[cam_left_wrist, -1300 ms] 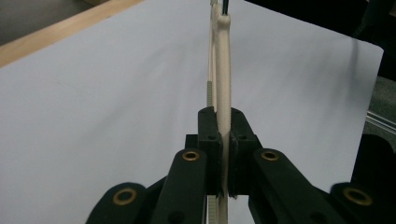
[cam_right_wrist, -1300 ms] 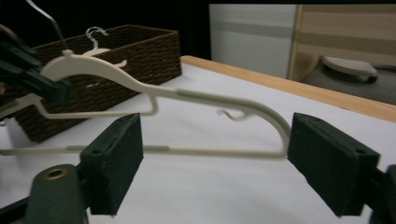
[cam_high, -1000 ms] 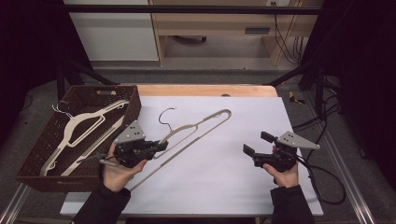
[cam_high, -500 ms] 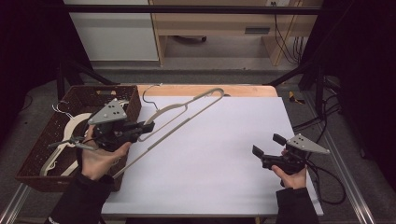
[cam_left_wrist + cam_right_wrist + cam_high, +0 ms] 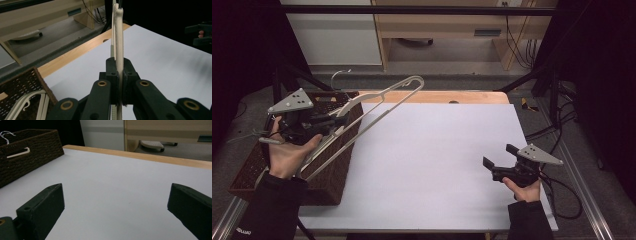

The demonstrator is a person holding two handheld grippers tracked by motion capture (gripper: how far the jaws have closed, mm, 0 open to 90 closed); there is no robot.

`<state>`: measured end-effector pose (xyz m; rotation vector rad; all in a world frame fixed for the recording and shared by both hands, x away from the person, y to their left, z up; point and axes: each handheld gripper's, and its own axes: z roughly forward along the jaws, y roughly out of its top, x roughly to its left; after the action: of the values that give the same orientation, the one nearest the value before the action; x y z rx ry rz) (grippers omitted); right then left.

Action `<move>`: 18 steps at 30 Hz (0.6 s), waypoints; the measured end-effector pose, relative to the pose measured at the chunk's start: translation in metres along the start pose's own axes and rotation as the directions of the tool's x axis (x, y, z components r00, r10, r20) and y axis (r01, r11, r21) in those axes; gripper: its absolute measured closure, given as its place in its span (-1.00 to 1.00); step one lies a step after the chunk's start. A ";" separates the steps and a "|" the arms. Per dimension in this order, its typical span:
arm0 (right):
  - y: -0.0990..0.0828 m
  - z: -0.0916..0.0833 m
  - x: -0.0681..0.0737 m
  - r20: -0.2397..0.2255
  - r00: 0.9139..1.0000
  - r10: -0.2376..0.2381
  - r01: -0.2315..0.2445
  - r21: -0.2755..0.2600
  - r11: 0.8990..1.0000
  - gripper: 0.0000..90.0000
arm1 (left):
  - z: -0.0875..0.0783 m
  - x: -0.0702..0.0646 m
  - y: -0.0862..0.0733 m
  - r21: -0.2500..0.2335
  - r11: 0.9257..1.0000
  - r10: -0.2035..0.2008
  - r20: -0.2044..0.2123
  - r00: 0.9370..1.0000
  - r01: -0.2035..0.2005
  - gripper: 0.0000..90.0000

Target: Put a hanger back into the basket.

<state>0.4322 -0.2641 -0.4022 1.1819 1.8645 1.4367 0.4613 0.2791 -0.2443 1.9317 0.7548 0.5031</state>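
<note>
High view: a white table (image 5: 432,165) with a wooden far edge stands on grey floor (image 5: 452,80) before a pale cabinet (image 5: 332,35). A dark basket (image 5: 332,175) sits at its left end. Above the basket, the left gripper (image 5: 343,120) pinches a cream hanger (image 5: 377,107); the right gripper (image 5: 498,159), its jaws just spread wide around nothing, hovers near the table's right edge.

Dim room, lit worktop

A white worktop (image 5: 437,165) with a wooden far edge stands on grey floor (image 5: 452,80); behind it a wooden bench (image 5: 447,20), a white cabinet (image 5: 332,35), cables (image 5: 517,25) hanging at right.
</note>
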 end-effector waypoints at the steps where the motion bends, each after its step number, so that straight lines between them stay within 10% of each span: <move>1: 0.000 0.000 0.000 0.004 1.000 0.003 -0.003 0.009 1.000 -0.97 | -0.002 0.004 -0.001 -0.002 1.000 -0.004 -0.002 1.000 0.004 0.92; 18: 0.000 0.001 0.000 -0.002 1.000 -0.014 0.014 0.015 1.000 -0.97 | -0.029 0.078 -0.034 0.067 0.997 -0.019 -0.124 0.992 0.028 0.92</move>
<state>0.4330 -0.2637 -0.4030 1.1722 1.8846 1.4192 0.4895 0.3626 -0.2599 1.9668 0.8833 0.5929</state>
